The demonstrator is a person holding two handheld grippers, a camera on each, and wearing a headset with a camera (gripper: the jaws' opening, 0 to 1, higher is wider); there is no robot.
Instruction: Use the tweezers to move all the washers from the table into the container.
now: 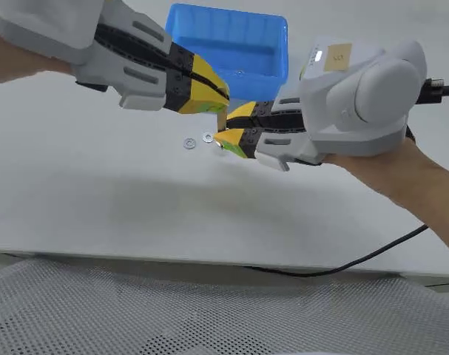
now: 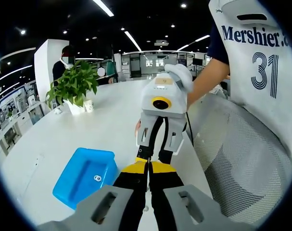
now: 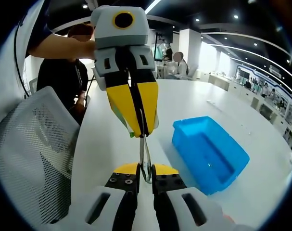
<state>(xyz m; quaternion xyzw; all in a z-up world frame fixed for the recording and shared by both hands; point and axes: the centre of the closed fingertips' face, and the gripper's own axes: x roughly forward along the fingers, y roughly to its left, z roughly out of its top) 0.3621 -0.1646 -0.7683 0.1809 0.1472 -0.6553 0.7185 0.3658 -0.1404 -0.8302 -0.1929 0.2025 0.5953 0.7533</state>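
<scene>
Thin metal tweezers [image 3: 144, 153] run between the two grippers, which meet nose to nose over the white table [image 1: 98, 192]. My right gripper [image 3: 145, 171] is shut on the near end, and my left gripper [image 2: 148, 168] is shut on the far end. In the head view the left gripper [image 1: 215, 98] comes from the upper left and the right gripper [image 1: 231, 127] from the right. Two small washers [image 1: 189, 143] [image 1: 207, 137] lie on the table just below the jaw tips. The blue container [image 1: 209, 33] stands behind them, with a small washer [image 2: 97, 178] on its floor.
A black cable [image 1: 357, 259] trails along the table's front edge at the right. A mesh chair back [image 1: 172, 310] sits below that edge. A potted plant [image 2: 71, 86] stands far off on the table. A person in a numbered vest [image 2: 254, 72] holds the grippers.
</scene>
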